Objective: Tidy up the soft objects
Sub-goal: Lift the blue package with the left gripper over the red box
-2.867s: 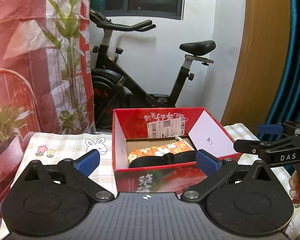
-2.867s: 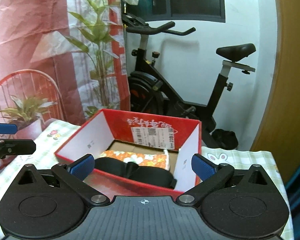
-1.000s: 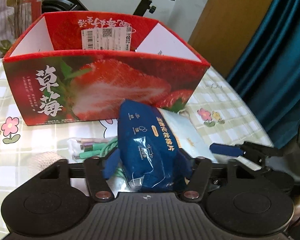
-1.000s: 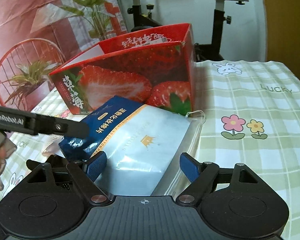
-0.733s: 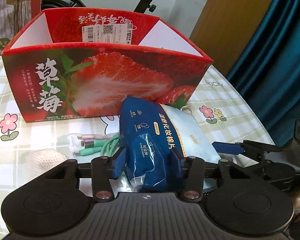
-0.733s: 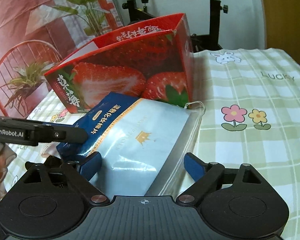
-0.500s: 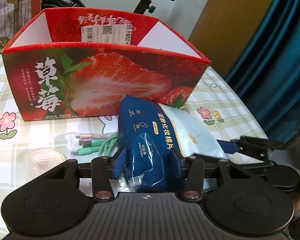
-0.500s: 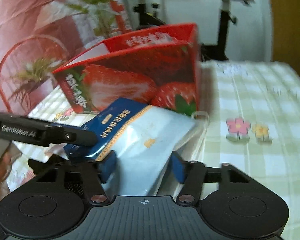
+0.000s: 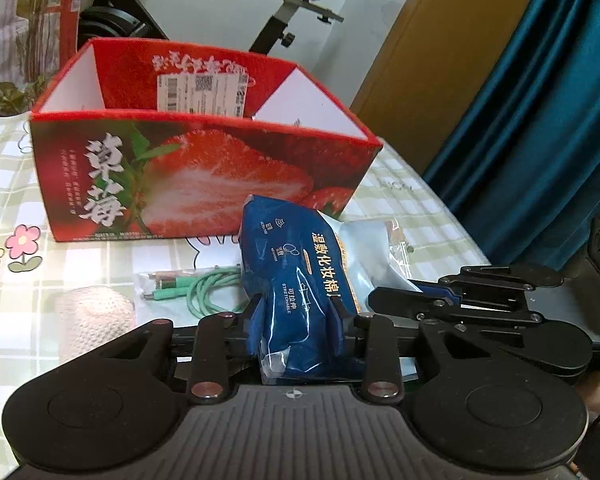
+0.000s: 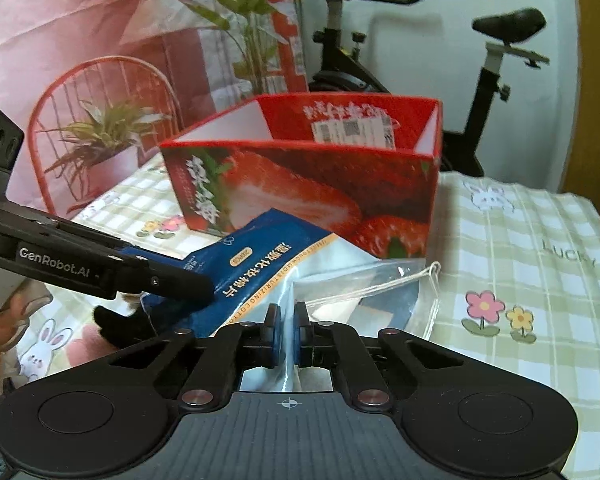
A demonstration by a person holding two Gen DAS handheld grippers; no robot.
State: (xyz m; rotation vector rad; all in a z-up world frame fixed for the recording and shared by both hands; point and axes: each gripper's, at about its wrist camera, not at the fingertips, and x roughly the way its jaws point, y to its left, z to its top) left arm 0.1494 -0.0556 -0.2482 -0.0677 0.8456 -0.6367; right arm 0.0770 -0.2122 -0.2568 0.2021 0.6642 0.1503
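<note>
Green-checked tablecloth (image 10: 540, 240), red strawberry-print cardboard box (image 9: 204, 184) mid-table; blue-and-white plastic cotton-pad pack (image 9: 300, 280) just before box; left gripper (image 9: 298, 318) just closing, clamps its blue end; right gripper (image 10: 283, 334) pinched shut on its clear edge

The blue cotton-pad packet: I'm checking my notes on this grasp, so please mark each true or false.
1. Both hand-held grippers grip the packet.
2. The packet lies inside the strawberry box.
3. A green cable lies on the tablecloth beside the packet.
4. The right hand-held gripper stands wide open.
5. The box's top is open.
1. True. The left hand-held gripper pinches the dark blue end of the blue packet; the right hand-held gripper pinches its pale end.
2. False. It is in front of the strawberry box, outside it.
3. True. The green cable lies on the tablecloth.
4. False. Its jaws have just closed on the packet's thin plastic.
5. True.
</note>
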